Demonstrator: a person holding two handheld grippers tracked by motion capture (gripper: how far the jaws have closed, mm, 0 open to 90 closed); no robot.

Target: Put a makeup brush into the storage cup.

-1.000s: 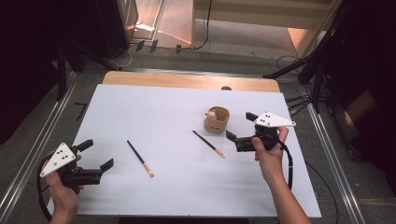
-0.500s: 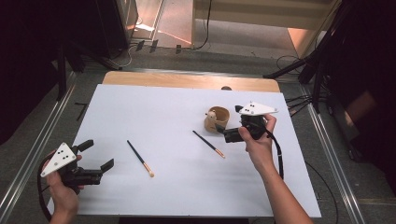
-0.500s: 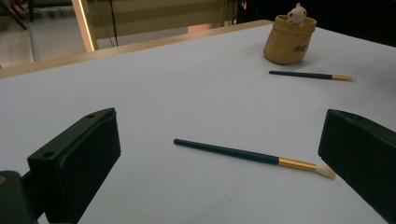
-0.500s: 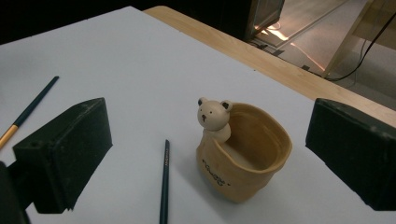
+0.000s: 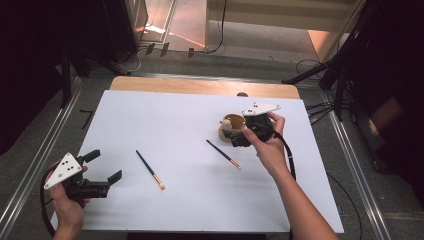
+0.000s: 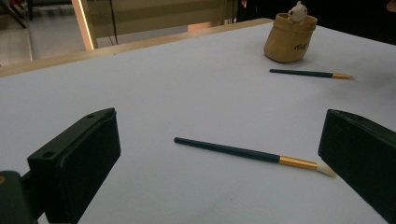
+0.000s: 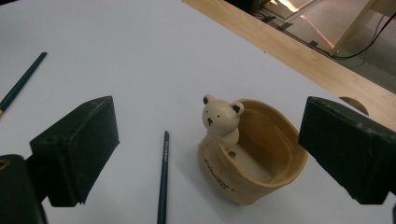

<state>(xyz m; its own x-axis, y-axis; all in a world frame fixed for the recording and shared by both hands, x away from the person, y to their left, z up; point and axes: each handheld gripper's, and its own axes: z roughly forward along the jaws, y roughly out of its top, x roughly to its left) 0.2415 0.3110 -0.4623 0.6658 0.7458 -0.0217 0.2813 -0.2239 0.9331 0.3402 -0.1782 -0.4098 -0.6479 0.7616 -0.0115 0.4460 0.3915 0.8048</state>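
On the white table, near its far right part, stands the bear pot. To grip it well, the right gripper should straddle the rim squarely before it closes. Its jaws stand apart and have just been closing slightly, not yet touching the pot. Compared with one second ago, this hand came closer to the pot. The left gripper waits with jaws apart near one brush.

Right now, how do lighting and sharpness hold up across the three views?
High view: white table evenly lit, surroundings nearly black, warm glare on the floor beyond. Left gripper view: the near brush is sharp, the bear pot softer. Right gripper view: the pot is crisp, the jaws dark and slightly blurred.
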